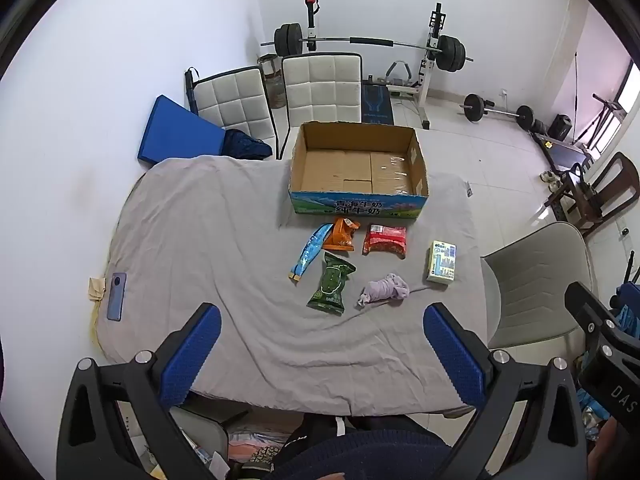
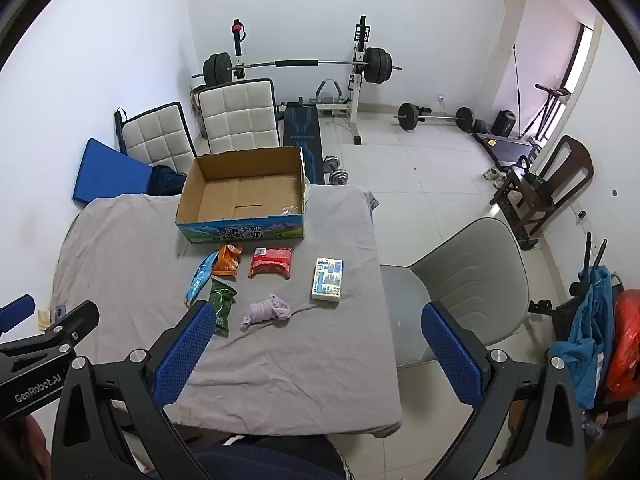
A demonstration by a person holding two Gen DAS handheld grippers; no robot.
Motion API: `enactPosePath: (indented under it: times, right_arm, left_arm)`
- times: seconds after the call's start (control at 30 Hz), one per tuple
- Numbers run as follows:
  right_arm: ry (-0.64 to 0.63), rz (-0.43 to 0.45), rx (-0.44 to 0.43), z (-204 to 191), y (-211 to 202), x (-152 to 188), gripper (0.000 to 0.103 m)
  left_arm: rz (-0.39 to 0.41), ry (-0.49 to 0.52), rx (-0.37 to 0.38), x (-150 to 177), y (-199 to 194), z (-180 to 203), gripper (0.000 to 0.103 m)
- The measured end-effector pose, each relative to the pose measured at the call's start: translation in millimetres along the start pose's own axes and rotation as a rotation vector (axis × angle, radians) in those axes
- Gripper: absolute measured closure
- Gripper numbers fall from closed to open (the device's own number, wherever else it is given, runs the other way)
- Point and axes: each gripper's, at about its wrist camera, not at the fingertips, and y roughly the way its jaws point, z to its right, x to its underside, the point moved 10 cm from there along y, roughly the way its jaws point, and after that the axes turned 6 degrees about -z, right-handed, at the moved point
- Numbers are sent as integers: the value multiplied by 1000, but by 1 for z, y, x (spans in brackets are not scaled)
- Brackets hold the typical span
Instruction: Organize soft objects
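On the grey cloth lie a green packet, a long blue packet, an orange packet, a red packet, a crumpled purple cloth and a white tissue pack. Behind them stands an empty open cardboard box. My left gripper hovers open above the table's near side, holding nothing. My right gripper is open too, its left finger partly covering the green packet.
A blue phone lies at the table's left edge. Two quilted white chairs stand behind the table, and a grey chair stands at its right. A barbell rack and weights fill the back of the room.
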Motion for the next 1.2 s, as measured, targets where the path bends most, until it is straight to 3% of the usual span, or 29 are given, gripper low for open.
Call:
enactPosePath:
  times: [1.2]
  right_arm:
    - [-13,41,15,6,-22,-8,0]
  left_arm:
    - [60,-13,10,-7,-19,2,0]
